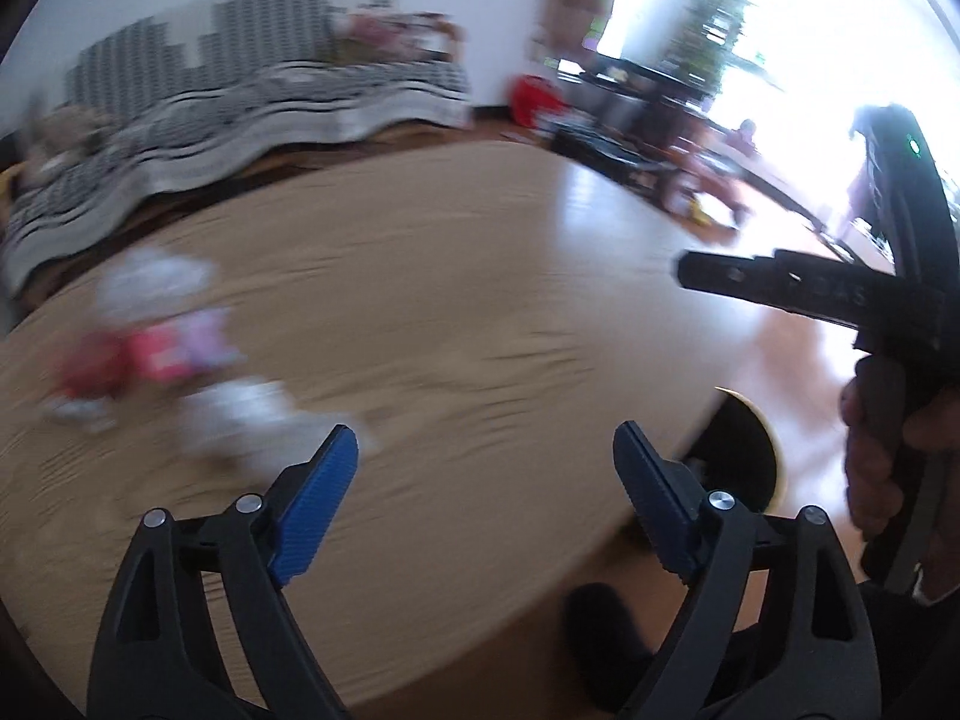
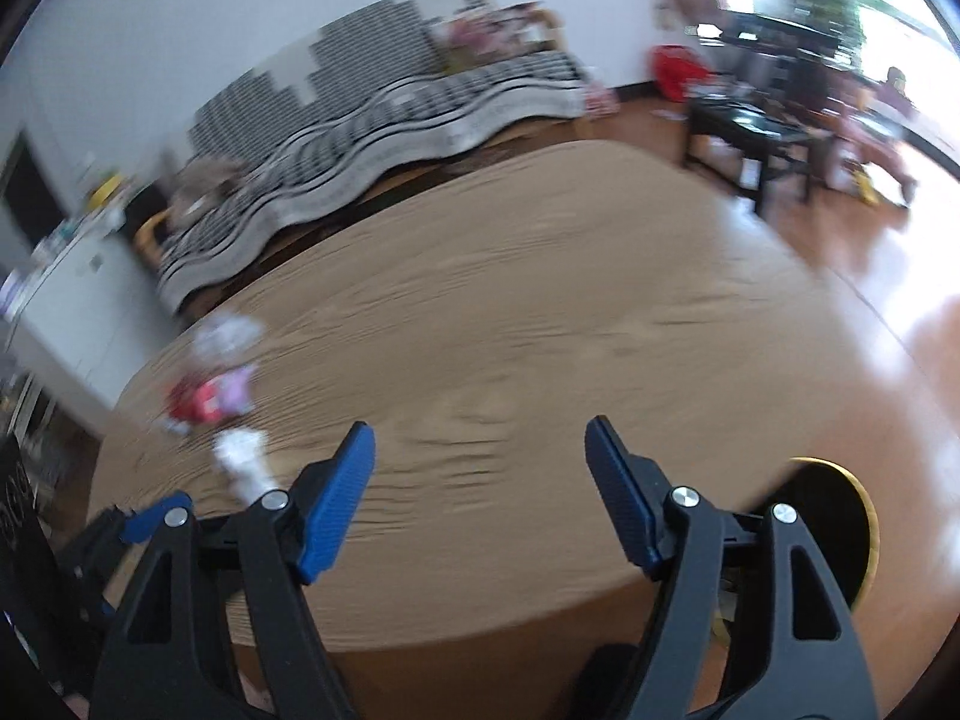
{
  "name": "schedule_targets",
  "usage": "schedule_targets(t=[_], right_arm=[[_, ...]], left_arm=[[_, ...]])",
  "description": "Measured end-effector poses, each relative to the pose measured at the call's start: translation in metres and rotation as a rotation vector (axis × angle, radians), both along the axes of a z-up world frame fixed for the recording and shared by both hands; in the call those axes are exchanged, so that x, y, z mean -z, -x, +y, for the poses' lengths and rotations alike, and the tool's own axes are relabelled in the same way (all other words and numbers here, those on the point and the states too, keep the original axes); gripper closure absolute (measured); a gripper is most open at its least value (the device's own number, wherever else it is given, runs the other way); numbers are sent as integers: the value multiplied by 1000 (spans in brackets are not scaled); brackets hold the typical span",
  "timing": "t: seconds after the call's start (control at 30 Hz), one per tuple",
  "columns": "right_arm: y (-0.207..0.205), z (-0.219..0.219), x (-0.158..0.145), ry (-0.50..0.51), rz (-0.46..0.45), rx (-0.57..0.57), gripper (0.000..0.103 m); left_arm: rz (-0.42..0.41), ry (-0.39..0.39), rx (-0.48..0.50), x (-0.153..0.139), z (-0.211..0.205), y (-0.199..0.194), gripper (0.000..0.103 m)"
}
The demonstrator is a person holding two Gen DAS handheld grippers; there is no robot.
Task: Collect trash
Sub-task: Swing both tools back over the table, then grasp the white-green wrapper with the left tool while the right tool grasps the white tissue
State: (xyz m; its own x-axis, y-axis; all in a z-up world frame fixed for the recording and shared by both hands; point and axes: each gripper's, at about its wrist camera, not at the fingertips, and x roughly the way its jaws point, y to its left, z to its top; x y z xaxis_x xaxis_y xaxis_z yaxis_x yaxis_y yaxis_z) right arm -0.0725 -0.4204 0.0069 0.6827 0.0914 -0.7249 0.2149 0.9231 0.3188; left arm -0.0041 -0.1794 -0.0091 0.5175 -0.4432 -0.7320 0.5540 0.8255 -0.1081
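Blurred trash lies on the left part of a round wooden table (image 1: 480, 300): a white crumpled piece (image 1: 240, 414), a red and pink wrapper (image 1: 138, 360) and a pale clump (image 1: 150, 282). The same pieces show in the right wrist view: white piece (image 2: 243, 459), red wrapper (image 2: 207, 399). My left gripper (image 1: 486, 444) is open and empty above the table's near edge, right of the trash. My right gripper (image 2: 480, 444) is open and empty over the table's near side. The right gripper's black body (image 1: 840, 294) shows at the right of the left wrist view.
A black bin with a yellow rim (image 2: 840, 528) stands on the floor at the table's right edge; it also shows in the left wrist view (image 1: 744, 450). A striped sofa (image 2: 372, 120) stands behind the table. A dark low table (image 2: 750, 126) stands at the back right.
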Motion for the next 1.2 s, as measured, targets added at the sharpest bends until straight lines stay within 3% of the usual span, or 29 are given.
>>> schedule_targets(t=[0.23, 0.5, 0.67, 0.93, 1.2], right_arm=[[-56, 111, 6, 9, 20, -180, 33], [-85, 186, 24, 20, 51, -285, 33], [-92, 210, 36, 52, 72, -324, 33], [-104, 228, 57, 124, 115, -382, 33], [-125, 239, 81, 190, 157, -448, 33]], left_arm=[[38, 73, -317, 13, 149, -29, 17], [65, 72, -462, 26, 227, -43, 13], [60, 33, -502, 34, 234, -64, 13], [100, 62, -564, 51, 212, -115, 12], [140, -3, -631, 82, 194, -167, 12]])
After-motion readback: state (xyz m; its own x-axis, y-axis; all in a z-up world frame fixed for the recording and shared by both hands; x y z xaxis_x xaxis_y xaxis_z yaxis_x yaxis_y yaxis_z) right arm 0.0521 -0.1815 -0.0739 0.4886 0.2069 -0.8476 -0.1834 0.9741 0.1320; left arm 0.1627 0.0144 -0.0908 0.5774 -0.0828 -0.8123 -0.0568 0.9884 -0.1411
